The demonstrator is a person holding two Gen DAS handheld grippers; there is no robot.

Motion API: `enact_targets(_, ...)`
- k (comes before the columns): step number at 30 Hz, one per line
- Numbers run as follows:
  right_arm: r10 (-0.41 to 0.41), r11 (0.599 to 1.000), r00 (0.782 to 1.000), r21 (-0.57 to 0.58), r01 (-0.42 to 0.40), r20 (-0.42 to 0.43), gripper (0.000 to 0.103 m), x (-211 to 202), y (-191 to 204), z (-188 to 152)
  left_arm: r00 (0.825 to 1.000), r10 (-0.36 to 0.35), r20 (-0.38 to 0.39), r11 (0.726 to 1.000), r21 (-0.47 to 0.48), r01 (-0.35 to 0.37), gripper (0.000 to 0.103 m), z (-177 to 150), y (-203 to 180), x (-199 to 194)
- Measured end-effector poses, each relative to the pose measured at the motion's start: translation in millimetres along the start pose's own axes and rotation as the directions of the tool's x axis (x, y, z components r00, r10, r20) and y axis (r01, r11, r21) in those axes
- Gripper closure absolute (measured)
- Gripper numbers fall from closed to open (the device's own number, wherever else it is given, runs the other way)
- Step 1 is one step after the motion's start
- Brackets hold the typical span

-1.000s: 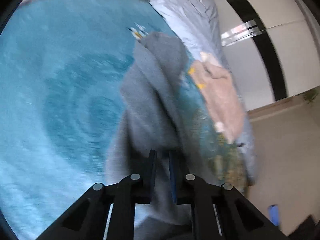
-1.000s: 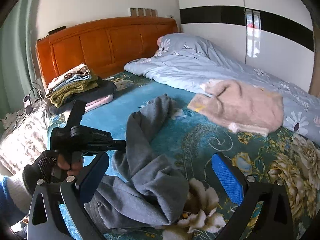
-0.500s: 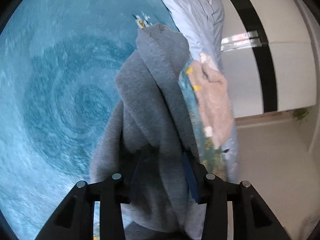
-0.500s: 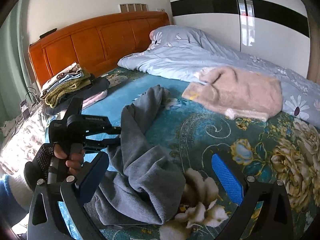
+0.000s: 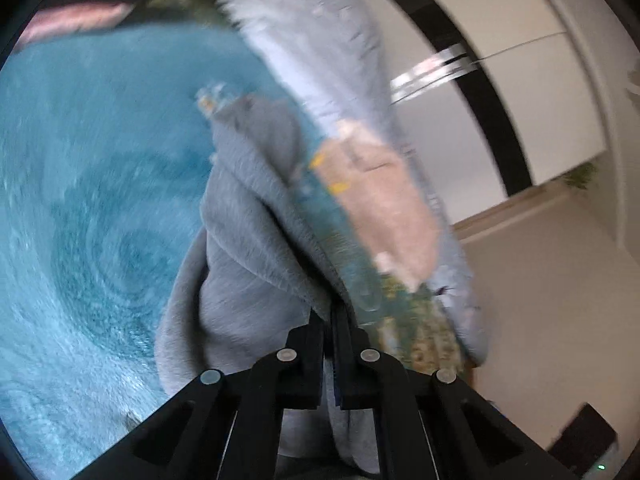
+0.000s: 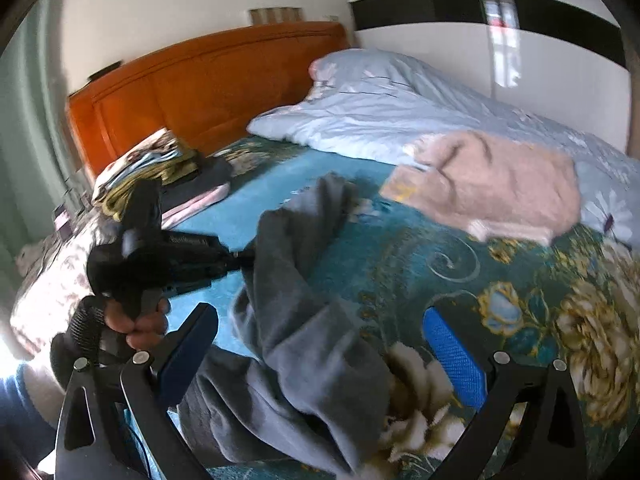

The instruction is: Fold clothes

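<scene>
A grey fleece garment [image 6: 304, 312] lies crumpled on the teal flowered bedspread [image 6: 420, 240], one long part stretching toward the headboard. My left gripper [image 5: 327, 320] is shut on a fold of that grey garment [image 5: 248, 240], lifting its edge off the bed. From the right wrist view the left gripper [image 6: 240, 262] shows as a black tool held by a hand [image 6: 140, 320], its tip buried in the cloth. My right gripper [image 6: 320, 344] hovers wide open above the bunched near end of the garment, blue pads [image 6: 454, 356] apart, touching nothing.
A pink fluffy garment [image 6: 492, 188] lies folded at the right on a pale blue duvet [image 6: 380, 108]. A stack of folded clothes [image 6: 152, 168] sits by the orange wooden headboard [image 6: 216, 84]. A white wardrobe with a black stripe [image 6: 500, 60] stands behind the bed.
The left gripper opened around the grey fold, then closed on it and rose, pulling the cloth up. The right gripper stayed open and nearly still.
</scene>
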State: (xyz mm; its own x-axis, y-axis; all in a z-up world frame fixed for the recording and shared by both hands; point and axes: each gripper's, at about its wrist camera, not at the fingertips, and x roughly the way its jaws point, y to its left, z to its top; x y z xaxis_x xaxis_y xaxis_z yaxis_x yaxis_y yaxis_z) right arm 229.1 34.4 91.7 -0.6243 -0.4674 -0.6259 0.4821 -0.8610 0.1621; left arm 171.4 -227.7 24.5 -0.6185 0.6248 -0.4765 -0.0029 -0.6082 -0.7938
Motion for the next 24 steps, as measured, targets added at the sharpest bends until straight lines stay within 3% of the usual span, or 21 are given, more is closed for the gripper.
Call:
enact_targets(4,0.03,0.997,1.0,-0.069,-0.03,0.008,0.0,0,24,0,0.99,-0.125,0.069,0.989,0.084,0.119,0.1,2,-39,-49)
enact_targets(7,0.08,0.996,0.996,-0.048,-0.077,0.05,0.0,-11,29,1,0.963,-0.248,0.104,0.947,0.234,0.219,0.1,0,-92,-86)
enact_targets(9,0.107,0.994,0.991,-0.023,-0.105,0.081,0.0,-22,28,4,0.954,-0.269,0.131,0.911,0.356,0.208,0.1,-4,-123,-110)
enact_targets(11,0.136,0.991,0.983,-0.003,-0.137,0.127,0.0,-37,26,7,0.96,-0.234,0.156,0.875,0.465,0.138,0.1,-7,-149,-121)
enact_targets(12,0.146,0.989,0.978,0.006,-0.149,0.15,0.0,-45,25,9,0.965,-0.214,0.152,0.87,0.479,0.118,0.1,-7,-152,-119)
enact_targets(15,0.177,0.982,0.961,0.034,-0.188,0.211,0.0,-65,21,14,0.975,-0.205,0.089,0.889,0.433,0.148,0.1,-12,-139,-99)
enact_targets(18,0.177,0.981,0.964,0.038,-0.188,0.201,0.004,-63,24,17,0.977,-0.208,0.045,0.914,0.365,0.178,0.1,-19,-125,-86)
enact_targets(19,0.148,0.987,0.973,0.03,-0.155,0.175,0.009,-57,28,16,0.978,-0.208,0.029,0.92,0.346,0.186,0.1,-27,-120,-88)
enact_targets(21,0.099,0.995,0.986,0.015,-0.102,0.131,0.035,-48,34,12,0.979,-0.201,0.016,0.922,0.34,0.184,0.1,-38,-114,-91)
enact_targets(24,0.071,0.997,0.995,0.007,-0.072,0.075,0.041,-34,36,5,0.98,-0.199,0.004,0.925,0.33,0.187,0.1,-44,-113,-91)
